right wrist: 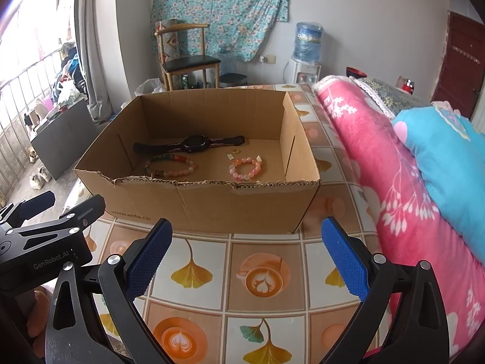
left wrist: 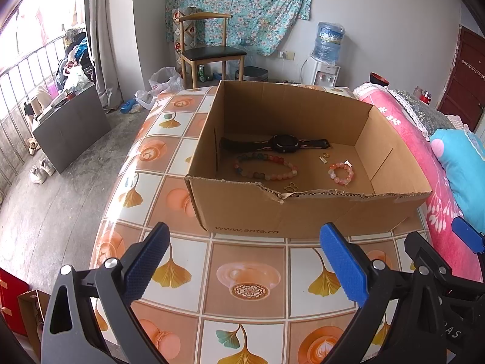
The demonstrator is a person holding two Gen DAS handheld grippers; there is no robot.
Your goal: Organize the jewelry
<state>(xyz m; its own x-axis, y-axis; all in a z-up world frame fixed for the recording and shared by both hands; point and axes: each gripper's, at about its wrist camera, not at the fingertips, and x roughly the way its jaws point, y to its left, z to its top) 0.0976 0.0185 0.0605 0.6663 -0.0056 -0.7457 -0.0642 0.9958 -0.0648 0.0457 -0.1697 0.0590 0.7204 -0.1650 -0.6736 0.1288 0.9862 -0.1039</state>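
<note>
On the tiled surface (left wrist: 251, 261), cardboard box (left wrist: 242, 212) holds, on its floor: one black watch (left wrist: 280, 143) far, two bead bracelets (left wrist: 265, 166) (left wrist: 341, 173), one gold ring (left wrist: 326, 154), one butterfly charm (left wrist: 291, 187), two small tags (left wrist: 323, 160). Left gripper (left wrist: 242, 261) and right gripper (right wrist: 245, 257) hover near, fingers spread, empty; risk: small pieces slipping a wide pinch, or box nudged by the reach

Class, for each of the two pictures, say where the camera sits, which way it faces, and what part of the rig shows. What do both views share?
Left wrist view: on the left claw, facing forward over the tiled table at the cardboard box; the right claw shows at the right edge.
Right wrist view: on the right claw, facing the box from further right; the left claw shows at left.
Shared: box, watch, two bead bracelets, both claws open.
</note>
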